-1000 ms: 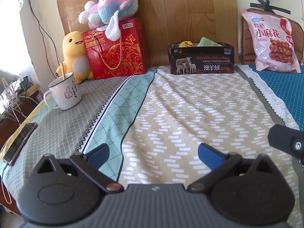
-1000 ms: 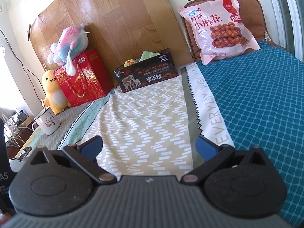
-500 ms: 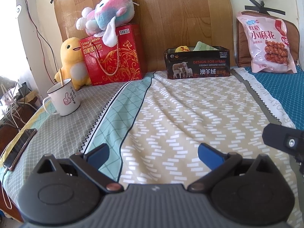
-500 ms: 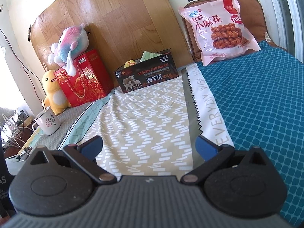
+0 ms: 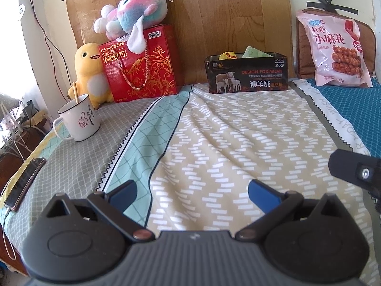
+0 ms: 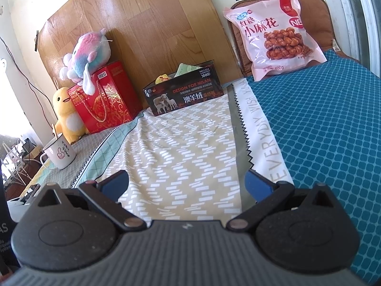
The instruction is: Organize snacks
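Observation:
A black open box (image 5: 247,75) with sheep printed on it stands at the far end of the bed against the wooden headboard; a yellow snack (image 5: 228,55) and a green packet (image 5: 254,53) stick out of it. It also shows in the right wrist view (image 6: 183,94). A large pink snack bag (image 5: 338,50) leans on a brown cushion at the far right, also seen in the right wrist view (image 6: 276,38). My left gripper (image 5: 191,191) is open and empty, low over the bedspread. My right gripper (image 6: 187,182) is open and empty too.
A red biscuit gift bag (image 5: 142,64) with a pastel plush (image 5: 131,12) on top, a yellow duck plush (image 5: 89,71), a white mug (image 5: 79,121) and a phone (image 5: 25,183) lie along the left side. Part of the other gripper (image 5: 354,169) shows at right.
The left gripper has drawn back a little, so the far objects look smaller and lower. The right gripper has barely moved. Both stay open.

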Action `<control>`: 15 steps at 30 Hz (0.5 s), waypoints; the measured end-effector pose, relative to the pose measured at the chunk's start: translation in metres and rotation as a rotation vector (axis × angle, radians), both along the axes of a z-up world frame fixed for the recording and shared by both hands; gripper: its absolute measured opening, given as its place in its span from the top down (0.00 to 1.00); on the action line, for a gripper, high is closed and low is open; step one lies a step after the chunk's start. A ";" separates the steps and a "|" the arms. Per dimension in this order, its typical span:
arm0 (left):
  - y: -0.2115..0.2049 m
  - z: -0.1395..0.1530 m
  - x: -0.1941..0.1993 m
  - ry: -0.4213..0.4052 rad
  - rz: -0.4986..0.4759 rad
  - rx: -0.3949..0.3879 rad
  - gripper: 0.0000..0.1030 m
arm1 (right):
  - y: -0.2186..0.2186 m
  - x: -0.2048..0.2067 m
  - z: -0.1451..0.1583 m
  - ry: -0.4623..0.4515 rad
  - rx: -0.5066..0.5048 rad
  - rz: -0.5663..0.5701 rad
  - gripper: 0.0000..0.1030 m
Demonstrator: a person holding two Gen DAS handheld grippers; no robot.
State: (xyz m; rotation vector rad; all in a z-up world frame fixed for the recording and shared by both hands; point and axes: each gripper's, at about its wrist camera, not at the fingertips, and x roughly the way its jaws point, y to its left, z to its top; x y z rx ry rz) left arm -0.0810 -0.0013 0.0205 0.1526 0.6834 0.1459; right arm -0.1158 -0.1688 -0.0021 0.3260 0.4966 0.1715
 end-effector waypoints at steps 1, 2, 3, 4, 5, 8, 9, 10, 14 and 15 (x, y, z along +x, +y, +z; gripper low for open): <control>0.000 -0.001 0.001 0.005 0.000 -0.004 0.00 | 0.000 0.000 0.000 0.000 0.001 0.000 0.00; 0.001 -0.001 0.001 0.010 0.001 -0.007 0.00 | 0.000 0.000 0.000 0.001 0.001 0.000 0.00; 0.002 -0.002 0.002 0.013 0.004 -0.008 0.00 | 0.000 0.000 -0.001 0.002 0.002 0.000 0.00; 0.002 -0.003 0.002 0.015 0.008 -0.009 0.00 | -0.001 0.000 -0.001 0.003 0.003 -0.001 0.00; 0.003 -0.003 0.002 0.016 0.011 -0.010 0.00 | -0.001 0.001 -0.001 0.004 0.003 -0.002 0.00; 0.003 -0.002 0.002 0.016 0.017 -0.010 0.00 | -0.001 0.001 -0.002 0.006 0.004 -0.002 0.00; 0.003 -0.002 0.002 0.016 0.018 -0.009 0.00 | -0.001 0.001 -0.002 0.006 0.004 -0.002 0.00; 0.003 -0.002 0.001 0.016 0.019 -0.009 0.00 | -0.001 0.001 -0.002 0.006 0.003 -0.001 0.00; 0.003 -0.003 0.001 0.016 0.020 -0.004 0.00 | 0.000 0.001 -0.003 0.007 0.002 0.002 0.00; 0.003 -0.003 0.001 0.016 0.021 -0.003 0.00 | 0.000 0.001 -0.003 0.008 0.002 0.003 0.00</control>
